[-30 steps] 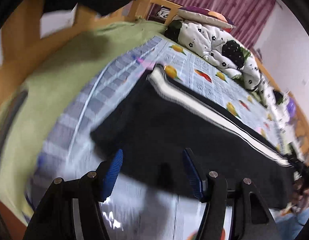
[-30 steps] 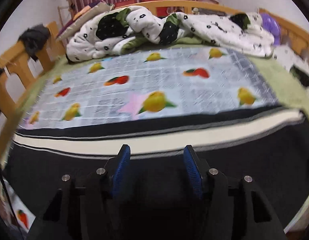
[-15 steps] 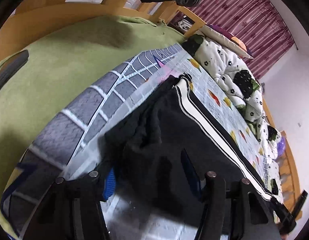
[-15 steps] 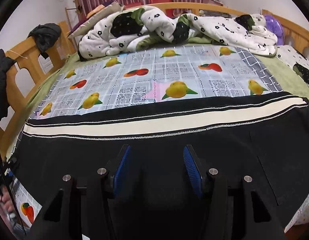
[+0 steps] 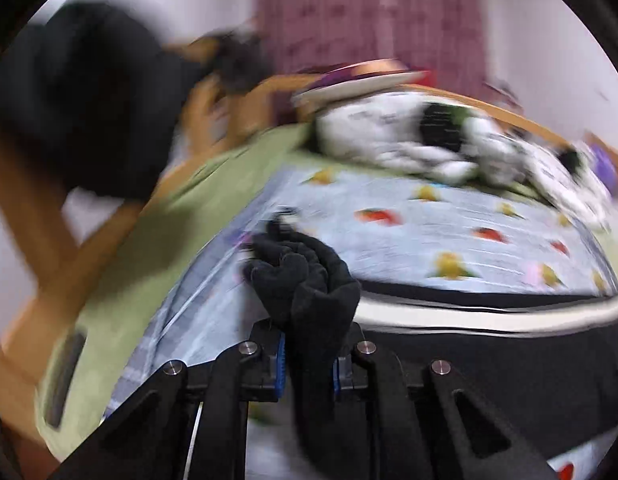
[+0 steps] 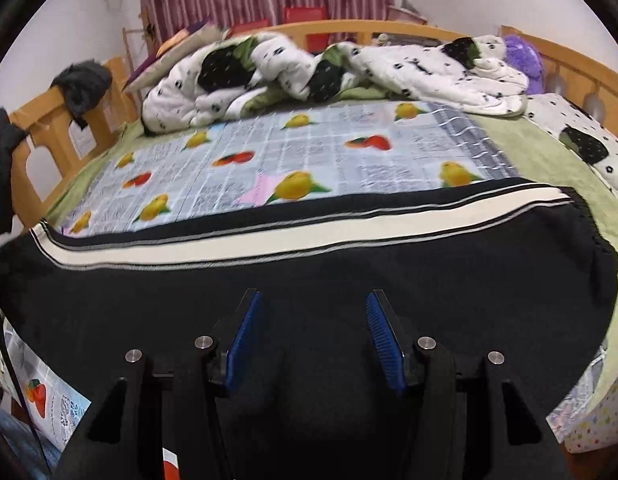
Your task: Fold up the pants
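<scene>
Black pants [image 6: 309, 268] with a white side stripe [image 6: 309, 232] lie flat across the near edge of the bed. My right gripper [image 6: 313, 340] is open just above the black cloth, with nothing between its blue pads. My left gripper [image 5: 307, 354] is shut on a bunched end of the pants [image 5: 309, 280], and the cloth stands up in folds between its pads. The rest of the pants [image 5: 489, 344] stretches away to the right in the blurred left wrist view.
The bed has a fruit-print sheet [image 6: 309, 152] over a green blanket [image 6: 549, 160]. A crumpled white and black quilt [image 6: 329, 68] lies at the far side. Wooden rails [image 6: 49, 120] with dark clothes [image 6: 85, 80] hung on them stand at the left.
My left gripper has closed on the end of the pants and lifted it, swinging the view toward the bed's far side. My right gripper has stayed open over the pants.
</scene>
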The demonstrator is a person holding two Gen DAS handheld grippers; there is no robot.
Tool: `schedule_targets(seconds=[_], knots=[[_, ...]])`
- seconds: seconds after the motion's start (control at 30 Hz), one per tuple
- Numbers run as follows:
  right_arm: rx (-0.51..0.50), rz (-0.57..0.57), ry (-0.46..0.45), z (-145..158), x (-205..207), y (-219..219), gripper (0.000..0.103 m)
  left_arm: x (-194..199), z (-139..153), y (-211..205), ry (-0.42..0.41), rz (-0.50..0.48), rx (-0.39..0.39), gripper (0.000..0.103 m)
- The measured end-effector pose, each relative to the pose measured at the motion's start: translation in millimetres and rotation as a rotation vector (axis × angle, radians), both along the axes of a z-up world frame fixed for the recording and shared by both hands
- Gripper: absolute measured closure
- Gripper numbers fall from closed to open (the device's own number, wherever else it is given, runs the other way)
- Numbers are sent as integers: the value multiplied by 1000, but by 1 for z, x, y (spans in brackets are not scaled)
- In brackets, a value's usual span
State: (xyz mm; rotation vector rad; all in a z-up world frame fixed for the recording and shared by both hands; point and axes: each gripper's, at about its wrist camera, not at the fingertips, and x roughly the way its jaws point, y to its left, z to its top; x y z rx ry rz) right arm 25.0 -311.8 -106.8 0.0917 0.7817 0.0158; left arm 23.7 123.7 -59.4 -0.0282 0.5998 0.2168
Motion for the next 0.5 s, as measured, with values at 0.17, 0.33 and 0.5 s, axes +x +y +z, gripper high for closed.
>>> schedule_targets(seconds=[0.17,0.33,0.5], knots=[[29,-103,-53,11,-19,-54,48,-5,25,-142,-11,-258,125,88],[81,-236,-89,16,-42,-113,48,-9,-15,-262,65,-420,141,89],[173,-328,-115,18,-61,-158,48,-7,-75,-326,229,-554,-20,89]])
